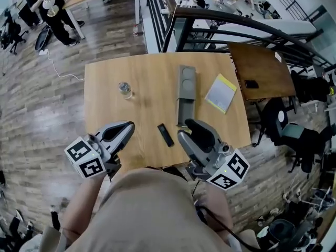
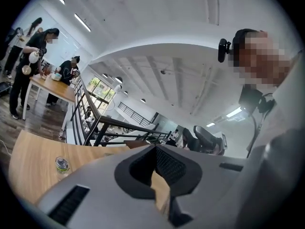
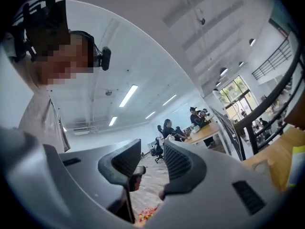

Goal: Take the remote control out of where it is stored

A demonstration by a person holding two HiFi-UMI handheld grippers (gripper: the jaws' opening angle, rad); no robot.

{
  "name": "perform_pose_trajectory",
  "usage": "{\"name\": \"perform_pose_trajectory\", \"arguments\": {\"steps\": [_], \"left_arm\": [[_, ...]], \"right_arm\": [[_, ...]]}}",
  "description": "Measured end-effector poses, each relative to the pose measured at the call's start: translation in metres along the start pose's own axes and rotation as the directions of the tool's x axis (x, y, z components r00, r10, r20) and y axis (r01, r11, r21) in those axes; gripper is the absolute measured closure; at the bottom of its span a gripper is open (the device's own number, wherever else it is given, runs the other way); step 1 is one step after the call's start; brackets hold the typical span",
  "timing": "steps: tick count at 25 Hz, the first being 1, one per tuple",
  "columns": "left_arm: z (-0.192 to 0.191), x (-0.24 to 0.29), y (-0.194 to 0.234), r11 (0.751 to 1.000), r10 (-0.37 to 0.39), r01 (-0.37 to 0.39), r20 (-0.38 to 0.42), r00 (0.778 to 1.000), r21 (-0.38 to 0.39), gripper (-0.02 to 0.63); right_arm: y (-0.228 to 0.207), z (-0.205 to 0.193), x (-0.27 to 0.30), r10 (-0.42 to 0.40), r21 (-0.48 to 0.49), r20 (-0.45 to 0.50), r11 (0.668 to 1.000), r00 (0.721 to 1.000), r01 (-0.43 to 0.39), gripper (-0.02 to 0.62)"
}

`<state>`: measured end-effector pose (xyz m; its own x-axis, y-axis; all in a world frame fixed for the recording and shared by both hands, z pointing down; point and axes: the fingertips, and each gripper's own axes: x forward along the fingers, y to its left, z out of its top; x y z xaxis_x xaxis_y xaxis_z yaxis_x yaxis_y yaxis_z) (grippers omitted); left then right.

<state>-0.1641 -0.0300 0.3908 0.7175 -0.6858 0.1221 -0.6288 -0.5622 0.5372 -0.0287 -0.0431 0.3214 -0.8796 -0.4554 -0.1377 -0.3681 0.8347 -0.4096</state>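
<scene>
The black remote control point(image 1: 166, 135) lies bare on the wooden table point(image 1: 147, 72), near its front edge. Just beyond it is a long grey case point(image 1: 186, 93), slid open lengthwise. My left gripper point(image 1: 126, 127) is at the front left, off the remote, with its jaws together and nothing in them. On the other side, right of the remote, my right gripper point(image 1: 188, 127) has a gap between its jaws and holds nothing. Both gripper views look up at the ceiling: the left gripper point(image 2: 156, 149) shows closed tips, the right gripper point(image 3: 151, 151) parted ones.
A small clear bottle point(image 1: 125, 90) stands on the left of the table, also seen as the bottle point(image 2: 61, 164) in the left gripper view. A yellow-edged notebook point(image 1: 221, 92) lies at the right. A darker side table point(image 1: 260, 72) and a black railing point(image 1: 252, 28) border the right and back.
</scene>
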Motion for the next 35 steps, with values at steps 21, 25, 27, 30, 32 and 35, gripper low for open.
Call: {"name": "perform_pose_trajectory", "arguments": {"steps": [21, 25, 27, 30, 32, 35], "left_arm": [[-0.024, 0.075, -0.124, 0.994, -0.075, 0.083, 0.099, 0.992, -0.075, 0.606], [-0.031, 0.073, -0.128, 1.0, -0.012, 0.012, 0.113, 0.994, -0.003, 0.606], [-0.027, 0.066, -0.129, 0.999, 0.0, -0.004, 0.123, 0.992, 0.034, 0.606], [-0.017, 0.054, -0.137, 0.996, -0.042, 0.031, 0.14, 0.989, 0.085, 0.606], [-0.009, 0.051, -0.139, 0.992, -0.08, 0.065, 0.136, 0.988, 0.108, 0.606], [0.004, 0.046, -0.139, 0.989, -0.121, 0.107, 0.137, 0.983, 0.106, 0.606]], "right_arm": [[-0.002, 0.035, -0.047, 0.422, 0.17, -0.087, 0.899, 0.903, -0.404, 0.469], [-0.005, 0.038, -0.05, 0.454, 0.14, -0.124, 0.888, 0.882, -0.437, 0.468], [0.002, 0.04, -0.047, 0.477, 0.119, -0.127, 0.878, 0.87, -0.464, 0.45], [0.028, 0.035, -0.038, 0.527, 0.095, -0.137, 0.85, 0.838, -0.519, 0.358], [0.046, 0.029, -0.031, 0.561, 0.088, -0.145, 0.828, 0.815, -0.554, 0.319], [0.061, 0.029, -0.02, 0.574, 0.087, -0.143, 0.819, 0.807, -0.567, 0.304]]}}
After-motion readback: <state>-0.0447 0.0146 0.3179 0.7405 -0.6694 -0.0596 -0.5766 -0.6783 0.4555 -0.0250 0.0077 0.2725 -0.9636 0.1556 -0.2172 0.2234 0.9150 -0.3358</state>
